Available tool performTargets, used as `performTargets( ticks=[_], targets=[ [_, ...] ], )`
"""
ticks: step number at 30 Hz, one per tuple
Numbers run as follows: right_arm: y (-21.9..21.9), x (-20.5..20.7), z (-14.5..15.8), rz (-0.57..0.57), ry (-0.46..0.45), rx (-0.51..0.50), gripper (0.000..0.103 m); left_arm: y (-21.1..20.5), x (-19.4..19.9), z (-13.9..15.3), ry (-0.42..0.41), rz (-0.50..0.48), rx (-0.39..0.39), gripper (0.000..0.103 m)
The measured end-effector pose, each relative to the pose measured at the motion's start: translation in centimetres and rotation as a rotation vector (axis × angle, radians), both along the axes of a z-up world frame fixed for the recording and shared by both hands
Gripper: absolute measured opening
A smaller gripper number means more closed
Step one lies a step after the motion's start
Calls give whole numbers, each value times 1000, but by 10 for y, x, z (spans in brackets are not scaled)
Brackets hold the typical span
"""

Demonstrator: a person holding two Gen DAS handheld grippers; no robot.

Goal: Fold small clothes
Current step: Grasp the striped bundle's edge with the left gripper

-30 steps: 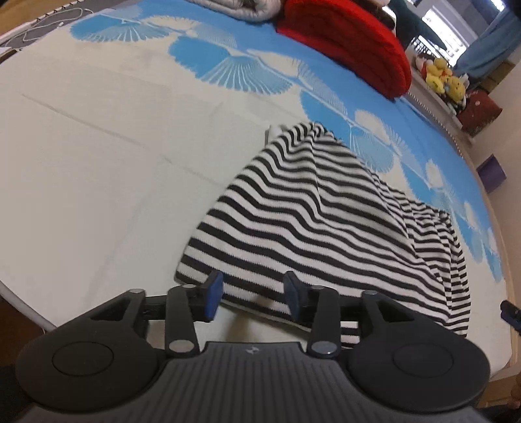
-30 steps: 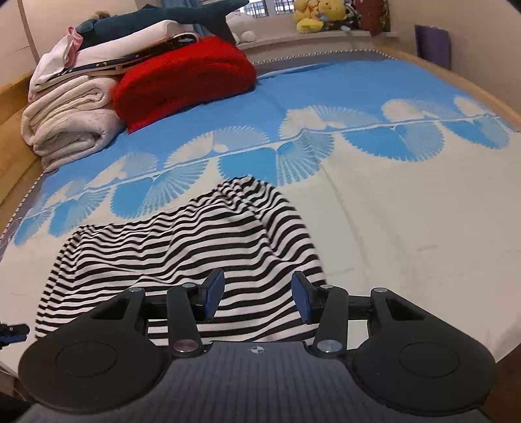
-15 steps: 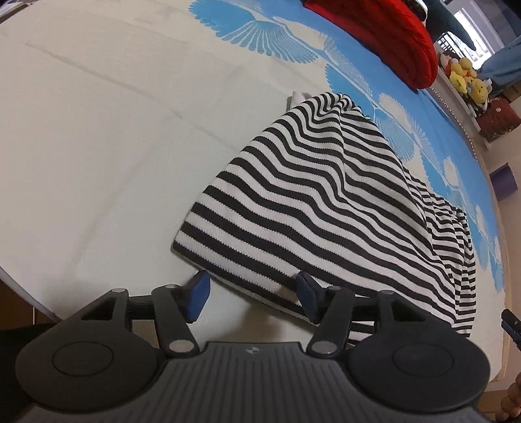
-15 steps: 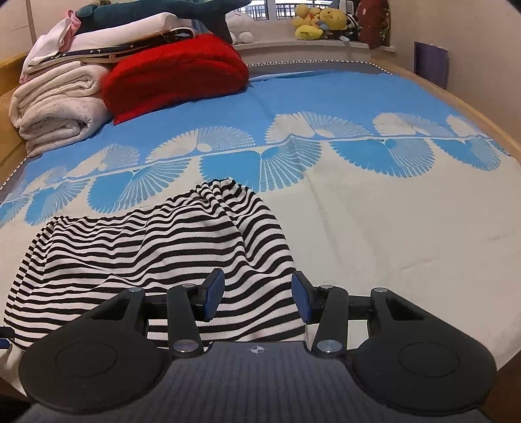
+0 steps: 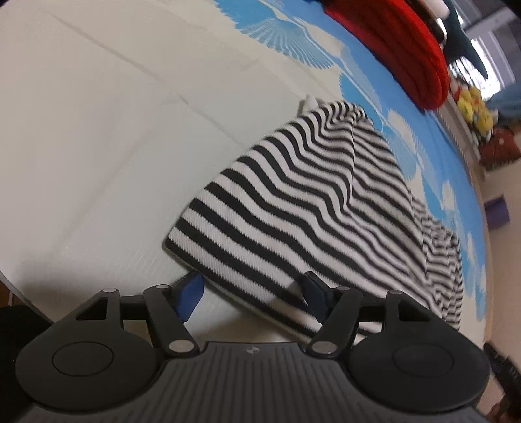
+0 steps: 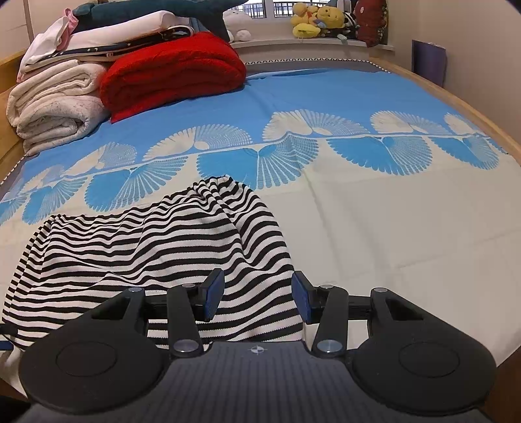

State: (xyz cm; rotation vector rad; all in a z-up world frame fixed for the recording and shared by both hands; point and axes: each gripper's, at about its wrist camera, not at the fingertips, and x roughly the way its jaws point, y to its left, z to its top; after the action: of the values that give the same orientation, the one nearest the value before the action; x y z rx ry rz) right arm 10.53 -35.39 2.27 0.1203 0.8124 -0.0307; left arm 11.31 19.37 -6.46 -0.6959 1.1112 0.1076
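Note:
A black-and-white striped garment (image 5: 319, 201) lies rumpled on the bed; it also shows in the right wrist view (image 6: 156, 250). My left gripper (image 5: 250, 291) is open, its jaws wide apart astride the garment's near hem by a corner. My right gripper (image 6: 257, 294) is open, its jaws standing over the garment's near edge at its right corner. Neither gripper holds cloth.
The bed has a cream and blue fan-patterned cover (image 6: 374, 182). A folded red blanket (image 6: 172, 75) and stacked white bedding (image 6: 55, 107) sit at the head. Plush toys (image 6: 312, 19) line the windowsill. The wooden bed edge (image 6: 482, 120) runs along the right.
My left gripper has opened wider and moved closer to the garment's hem. My right gripper has edged forward and lower over the garment's near edge.

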Motion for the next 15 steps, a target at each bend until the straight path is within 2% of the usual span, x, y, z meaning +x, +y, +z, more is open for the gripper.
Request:
performTargets(
  ticks=[3, 6, 9, 11, 15],
  targets=[
    [1, -1, -1, 0, 2, -6, 47, 2, 2, -1, -14, 37, -14, 72],
    [1, -1, -2, -1, 5, -18, 47, 1, 4, 0, -28, 63, 9, 69],
    [2, -2, -3, -5, 5, -38, 47, 0, 7, 1, -31, 78, 32, 62],
    [2, -4, -1, -8, -16, -62, 47, 1, 9, 0, -30, 85, 31, 48],
    [-3, -6, 18, 25, -100, -82, 47, -1, 11, 0, -27, 96, 7, 30]
  ],
)
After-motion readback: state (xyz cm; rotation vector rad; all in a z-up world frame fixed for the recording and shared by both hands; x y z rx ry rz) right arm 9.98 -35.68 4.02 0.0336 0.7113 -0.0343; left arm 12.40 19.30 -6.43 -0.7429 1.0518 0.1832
